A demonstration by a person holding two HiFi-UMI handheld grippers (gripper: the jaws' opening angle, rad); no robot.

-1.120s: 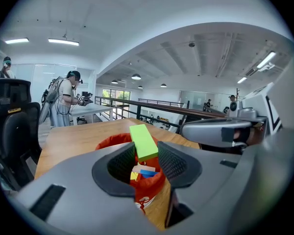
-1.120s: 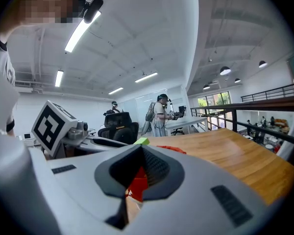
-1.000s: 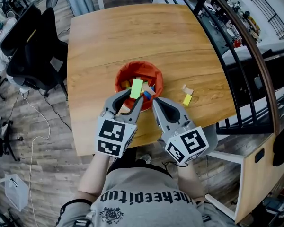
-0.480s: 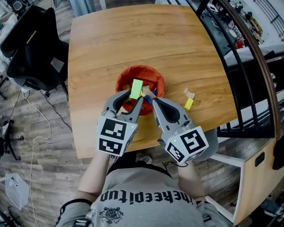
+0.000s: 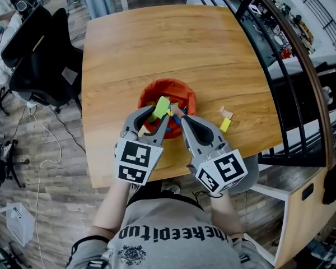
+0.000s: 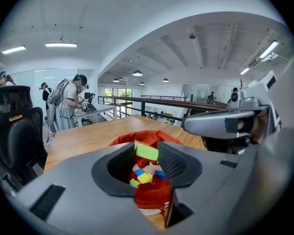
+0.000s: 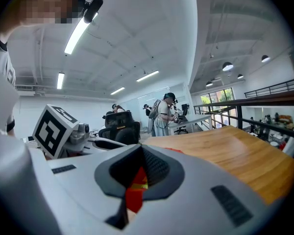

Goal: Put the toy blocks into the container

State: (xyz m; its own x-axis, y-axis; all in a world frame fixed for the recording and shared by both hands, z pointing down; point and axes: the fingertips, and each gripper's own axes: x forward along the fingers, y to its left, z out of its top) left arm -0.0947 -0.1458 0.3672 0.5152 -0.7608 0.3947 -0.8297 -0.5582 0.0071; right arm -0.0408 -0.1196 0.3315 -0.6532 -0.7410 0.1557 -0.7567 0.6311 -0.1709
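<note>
The green block [image 5: 161,106] is sitting tilted between the tips of my left tongs [image 5: 153,118], pinched from both sides by the pads, and it is hanging right over the near rim of the red container [image 5: 182,89]. In the left gripper view the green block [image 6: 146,151] is bridging the two jaws of the left tongs [image 6: 147,155], with the container [image 6: 149,195] directly below and beyond it. A heap of blue, yellow and pale blocks [image 6: 143,176] is lying inside.

My right tongs [image 5: 182,118] are resting just beside the left ones, tips at the container's near right edge. In their own view the right tongs [image 7: 140,153] are pressed together with nothing between them, and only a sliver of red is showing through the slit.

Both tongs are pointing away from me and slightly down, my forearms running side by side from my chest. Each is carrying a marker cube: the left one [image 5: 136,161] and the right one [image 5: 224,172] are showing black-and-white squares and no words. The only writing is the print on my shirt [image 5: 173,234], reading roughly "thekeepitup".

Right of the container, a yellow block [image 5: 224,125] and a beige block [image 5: 225,113] are lying close together on the wooden table [image 5: 157,43], near its edge. A black chair [image 5: 42,60] is standing off the table's left side.
</note>
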